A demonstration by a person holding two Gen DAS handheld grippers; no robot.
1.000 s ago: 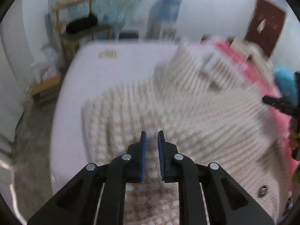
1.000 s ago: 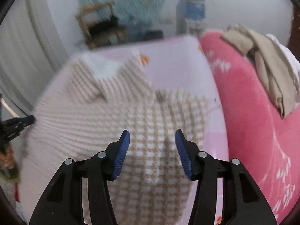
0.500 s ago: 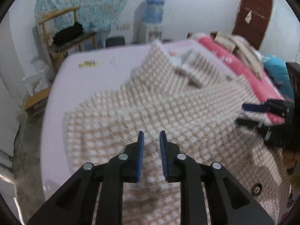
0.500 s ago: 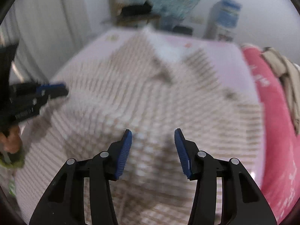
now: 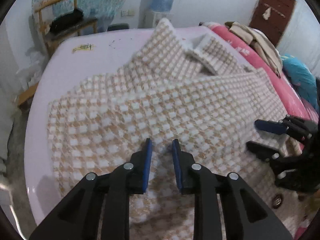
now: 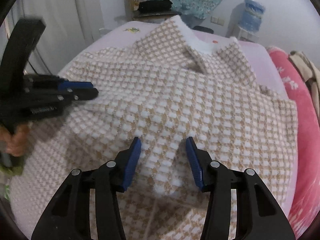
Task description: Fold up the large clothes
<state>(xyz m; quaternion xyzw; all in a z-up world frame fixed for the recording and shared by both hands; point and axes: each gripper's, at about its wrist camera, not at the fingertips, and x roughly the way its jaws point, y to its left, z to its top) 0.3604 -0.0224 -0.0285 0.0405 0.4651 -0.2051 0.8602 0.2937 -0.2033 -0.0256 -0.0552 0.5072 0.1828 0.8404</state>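
A large beige-and-white checked jacket (image 5: 152, 108) lies spread on a pale lilac bed (image 5: 96, 52), collar at the far end; it also fills the right wrist view (image 6: 180, 104). My left gripper (image 5: 161, 146) hovers just above the jacket's near part, jaws a little apart with nothing between them. My right gripper (image 6: 163, 146) is open wide over the jacket's near middle, empty. Each gripper shows in the other's view: the right one (image 5: 260, 136) at the jacket's right edge, the left one (image 6: 88, 90) at its left edge.
A pink blanket (image 5: 266, 64) with beige clothes (image 5: 252, 38) on it lies along the bed's right side. A wooden chair (image 5: 60, 26) with a dark bundle, a water dispenser (image 5: 162, 2) and a brown door (image 5: 274, 12) stand beyond the bed.
Both grippers have moved to hover over the jacket's near part, side by side. The left jaws have opened a little. The jacket now lies flatter and spread out.
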